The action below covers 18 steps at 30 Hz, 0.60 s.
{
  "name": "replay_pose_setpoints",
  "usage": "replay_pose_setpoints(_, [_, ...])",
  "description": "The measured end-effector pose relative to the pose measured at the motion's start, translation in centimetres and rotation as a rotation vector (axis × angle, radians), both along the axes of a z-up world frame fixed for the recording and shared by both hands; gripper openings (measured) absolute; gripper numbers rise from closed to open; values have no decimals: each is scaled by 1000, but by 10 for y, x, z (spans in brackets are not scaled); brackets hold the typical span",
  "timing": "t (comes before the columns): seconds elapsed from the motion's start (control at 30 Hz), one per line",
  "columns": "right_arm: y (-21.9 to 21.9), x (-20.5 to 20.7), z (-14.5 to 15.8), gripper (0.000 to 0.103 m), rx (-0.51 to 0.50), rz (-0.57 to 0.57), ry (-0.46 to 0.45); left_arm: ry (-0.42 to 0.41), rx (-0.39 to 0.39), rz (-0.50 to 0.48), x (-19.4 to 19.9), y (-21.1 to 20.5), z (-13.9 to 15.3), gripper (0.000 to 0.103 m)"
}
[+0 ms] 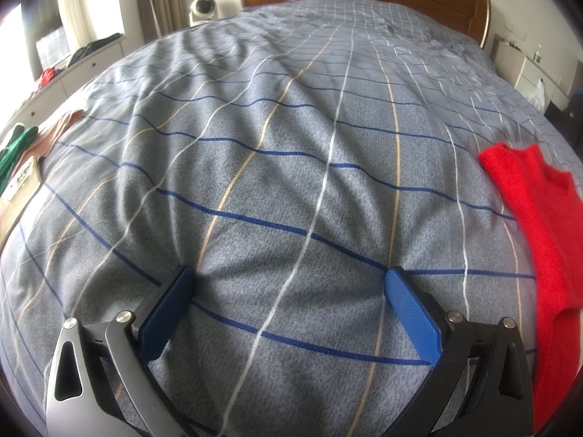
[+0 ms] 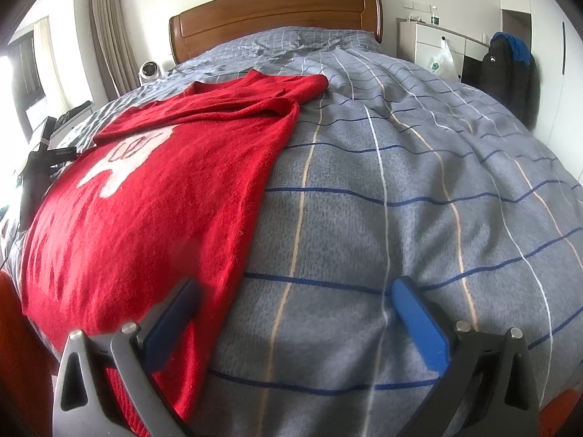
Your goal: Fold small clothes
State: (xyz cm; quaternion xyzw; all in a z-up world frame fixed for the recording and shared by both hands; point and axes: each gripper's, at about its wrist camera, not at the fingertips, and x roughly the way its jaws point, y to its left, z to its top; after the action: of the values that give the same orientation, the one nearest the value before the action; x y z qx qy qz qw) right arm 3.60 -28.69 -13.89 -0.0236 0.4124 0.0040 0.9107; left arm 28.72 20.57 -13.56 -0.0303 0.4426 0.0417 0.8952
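Observation:
A red knit sweater with a white pattern lies spread on the grey checked bedcover, one sleeve folded across its upper part. It shows at the right edge of the left wrist view. My right gripper is open and empty, low over the sweater's near right edge, its left finger over the red knit. My left gripper is open and empty over bare bedcover, left of the sweater.
A wooden headboard stands at the far end. A green garment and a tan one lie at the bed's left edge. A white cabinet and a dark backpack stand at the right.

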Motion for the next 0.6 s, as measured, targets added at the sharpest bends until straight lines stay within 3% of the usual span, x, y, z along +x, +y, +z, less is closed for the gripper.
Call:
replay_pose_setpoints(0.37, [0, 0, 0, 103, 0, 0, 0, 9, 25, 9, 5, -2, 0, 103])
replay_pose_setpoints(0.5, [0, -1, -1, 103, 3, 0, 2, 78, -44, 13, 10, 5, 5, 101])
replay_pose_setpoints(0.53, [0, -1, 0, 103, 6, -1, 2, 86, -62, -9, 2, 2, 13, 96])
replay_pose_setpoints(0.6, [-1, -1, 0, 103, 11, -1, 2, 33, -155, -165, -29, -18, 36, 94])
